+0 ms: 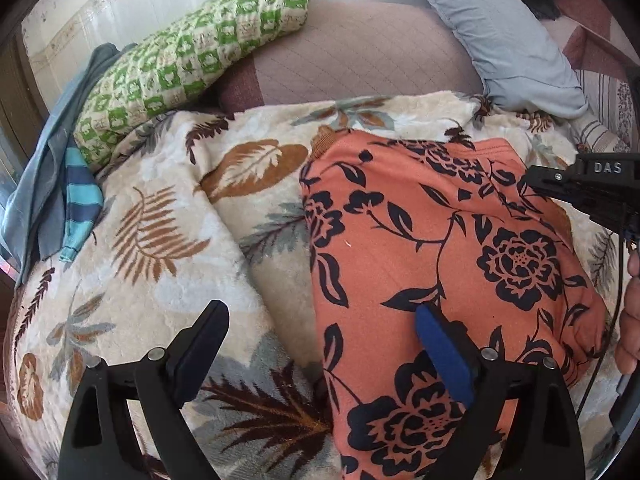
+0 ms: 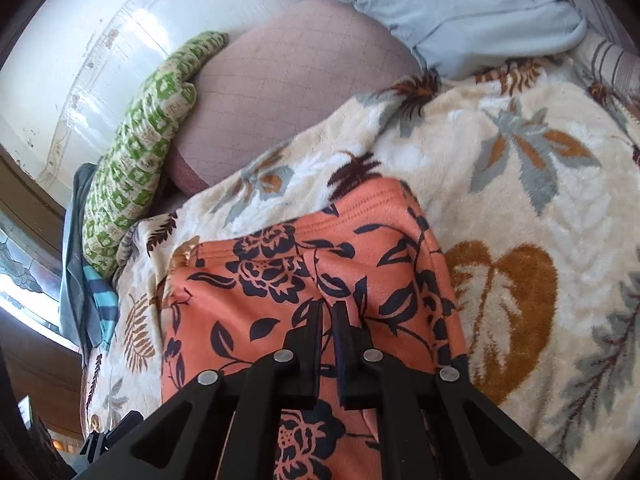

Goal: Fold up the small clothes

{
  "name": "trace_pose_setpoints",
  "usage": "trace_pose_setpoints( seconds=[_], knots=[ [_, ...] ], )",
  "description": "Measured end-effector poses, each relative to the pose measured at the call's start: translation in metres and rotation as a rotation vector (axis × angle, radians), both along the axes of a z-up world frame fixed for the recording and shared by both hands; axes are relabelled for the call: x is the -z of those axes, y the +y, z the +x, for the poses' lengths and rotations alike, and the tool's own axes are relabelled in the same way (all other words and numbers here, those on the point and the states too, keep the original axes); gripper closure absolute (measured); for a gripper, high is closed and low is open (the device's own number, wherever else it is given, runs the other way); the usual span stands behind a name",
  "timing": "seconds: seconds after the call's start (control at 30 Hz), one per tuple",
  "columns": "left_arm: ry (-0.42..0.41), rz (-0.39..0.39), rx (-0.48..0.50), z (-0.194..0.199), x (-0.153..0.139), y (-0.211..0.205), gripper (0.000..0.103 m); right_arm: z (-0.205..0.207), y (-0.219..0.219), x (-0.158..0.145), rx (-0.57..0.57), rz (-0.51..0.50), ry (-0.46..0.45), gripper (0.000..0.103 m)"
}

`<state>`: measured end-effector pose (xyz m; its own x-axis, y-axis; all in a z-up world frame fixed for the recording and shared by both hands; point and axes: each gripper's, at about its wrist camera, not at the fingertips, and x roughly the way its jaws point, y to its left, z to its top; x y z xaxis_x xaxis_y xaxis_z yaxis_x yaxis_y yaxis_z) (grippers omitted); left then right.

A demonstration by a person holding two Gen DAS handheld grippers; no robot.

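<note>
Left gripper (image 1: 320,344): wide open, holding nothing, straddling the near left edge of the garment, likely ready to take it
Garment (image 1: 440,240): orange floral, folded, flat on the blanket (image 1: 160,280)
Right gripper (image 2: 328,312): jaws nearly closed over the garment; grip cannot be told

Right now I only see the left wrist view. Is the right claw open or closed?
Observer: Nearly closed. The right claw shows only a thin slit between its jaws.
Operator: Is it pinching the garment?
Observer: It sits over the orange floral garment, and no fabric shows bunched in the slit.
Operator: What's past the garment's right edge?
Observer: Leaf-print blanket, with a big brown leaf beside the edge.
</note>
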<state>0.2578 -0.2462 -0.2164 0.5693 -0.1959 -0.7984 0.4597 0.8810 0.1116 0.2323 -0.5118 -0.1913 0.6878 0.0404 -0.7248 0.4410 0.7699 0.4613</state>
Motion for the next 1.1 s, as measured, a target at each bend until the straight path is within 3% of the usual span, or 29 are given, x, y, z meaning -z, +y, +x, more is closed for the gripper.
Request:
trace_pose_setpoints(
  seconds=[0.1,0.17,0.2,0.23,0.37,0.67,0.8,0.97,1.1],
  knots=[
    [-0.021,-0.013,-0.010,0.001,-0.008,0.015,0.008,-0.027,-0.012,-0.008,0.041,0.040,-0.032,0.090],
    [-0.002,-0.048,-0.035,0.005,-0.007,0.028,0.008,-0.041,-0.022,-0.008,0.078,0.059,-0.028,0.069],
    [0.013,-0.057,-0.051,0.008,-0.005,0.033,0.008,-0.047,-0.027,-0.007,0.095,0.068,-0.024,0.043],
    [0.033,-0.061,-0.064,0.012,-0.002,0.037,0.008,-0.052,-0.031,-0.007,0.114,0.074,-0.032,0.027],
    [0.086,-0.093,-0.095,0.021,0.004,0.045,0.008,-0.071,-0.043,-0.004,0.131,0.134,-0.037,0.027],
    [-0.042,-0.117,-0.102,0.020,-0.022,0.043,0.008,-0.101,-0.012,-0.025,0.089,0.100,-0.086,0.027],
    [-0.082,-0.110,-0.108,0.017,-0.031,0.046,0.008,-0.109,0.015,-0.039,0.052,0.012,-0.093,0.027],
    [-0.132,-0.110,-0.111,0.006,-0.042,0.047,0.008,-0.115,0.041,-0.060,0.011,-0.046,-0.178,0.027],
    [-0.177,-0.089,-0.093,-0.003,-0.046,0.044,0.008,-0.109,0.063,-0.071,-0.015,-0.170,-0.194,0.027]
  ],
)
